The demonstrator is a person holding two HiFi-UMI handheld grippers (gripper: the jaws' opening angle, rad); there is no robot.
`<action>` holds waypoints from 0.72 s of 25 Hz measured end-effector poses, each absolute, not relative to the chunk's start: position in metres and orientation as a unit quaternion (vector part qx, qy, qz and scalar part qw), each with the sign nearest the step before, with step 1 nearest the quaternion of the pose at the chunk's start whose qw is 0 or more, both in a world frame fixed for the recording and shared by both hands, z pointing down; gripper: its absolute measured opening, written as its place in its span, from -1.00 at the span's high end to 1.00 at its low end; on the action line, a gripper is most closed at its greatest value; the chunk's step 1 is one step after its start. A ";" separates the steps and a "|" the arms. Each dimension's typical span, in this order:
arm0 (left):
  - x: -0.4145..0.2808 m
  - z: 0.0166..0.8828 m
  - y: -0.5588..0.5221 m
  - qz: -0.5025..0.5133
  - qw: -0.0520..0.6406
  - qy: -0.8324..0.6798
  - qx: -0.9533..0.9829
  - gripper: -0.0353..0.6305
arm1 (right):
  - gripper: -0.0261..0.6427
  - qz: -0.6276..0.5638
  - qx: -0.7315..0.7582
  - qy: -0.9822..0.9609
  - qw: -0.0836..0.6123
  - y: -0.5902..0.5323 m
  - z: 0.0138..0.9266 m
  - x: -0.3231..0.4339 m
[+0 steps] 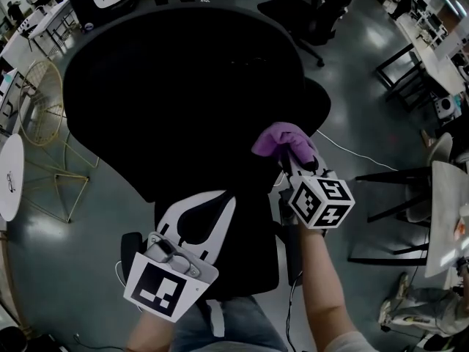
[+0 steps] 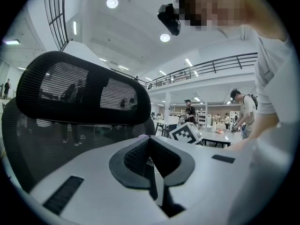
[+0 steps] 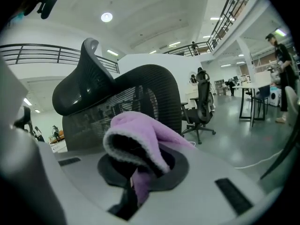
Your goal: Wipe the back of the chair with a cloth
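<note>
Black mesh chair back [image 1: 183, 101] stands just ahead of the right gripper [image 1: 292, 160], which is clamped on a bunched purple fleece cloth [image 1: 282, 141] near its right edge; the left gripper [image 1: 192, 222], jaws together and empty, sits farther back.

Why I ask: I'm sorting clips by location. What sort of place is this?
Probably a large open-plan office or lab: a mesh office chair, rows of long desks, and a railed mezzanine under a high ceiling.

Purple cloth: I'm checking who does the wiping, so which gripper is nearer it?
Right. The right gripper is clamped on the purple cloth; the left gripper sits apart, nearer the person, shut and empty.
</note>
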State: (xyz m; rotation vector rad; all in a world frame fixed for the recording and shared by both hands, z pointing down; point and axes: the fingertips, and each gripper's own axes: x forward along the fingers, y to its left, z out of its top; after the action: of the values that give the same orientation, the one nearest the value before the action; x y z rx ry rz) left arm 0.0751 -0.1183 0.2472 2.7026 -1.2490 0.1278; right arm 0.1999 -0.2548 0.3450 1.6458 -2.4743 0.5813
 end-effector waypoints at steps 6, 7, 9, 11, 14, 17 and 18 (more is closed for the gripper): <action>0.073 0.251 -0.117 0.047 0.080 -0.420 0.903 0.86 | 0.78 0.199 0.539 -0.816 0.060 -0.254 0.349 0.201; 0.072 0.252 -0.116 0.048 0.079 -0.422 0.902 0.86 | 0.78 0.198 0.539 -0.817 0.060 -0.254 0.349 0.201; 0.070 0.254 -0.115 0.050 0.078 -0.426 0.900 0.86 | 0.78 0.195 0.538 -0.818 0.062 -0.253 0.348 0.201; 0.066 0.257 -0.114 0.051 0.079 -0.431 0.897 0.86 | 0.78 0.191 0.540 -0.817 0.066 -0.254 0.348 0.201; 0.058 0.259 -0.114 0.047 0.083 -0.439 0.893 0.86 | 0.78 0.185 0.540 -0.818 0.071 -0.255 0.347 0.196; 0.048 0.260 -0.113 0.045 0.085 -0.446 0.890 0.86 | 0.78 0.180 0.536 -0.821 0.076 -0.255 0.346 0.186; 0.044 0.260 -0.113 0.045 0.085 -0.448 0.889 0.86 | 0.78 0.177 0.533 -0.823 0.079 -0.255 0.345 0.181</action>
State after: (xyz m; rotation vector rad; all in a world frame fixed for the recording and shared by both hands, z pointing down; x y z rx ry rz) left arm 0.0444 -0.1130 0.2599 2.6505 -1.3362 0.1350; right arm 0.1808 -0.2550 0.3450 1.5961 -2.4647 0.5295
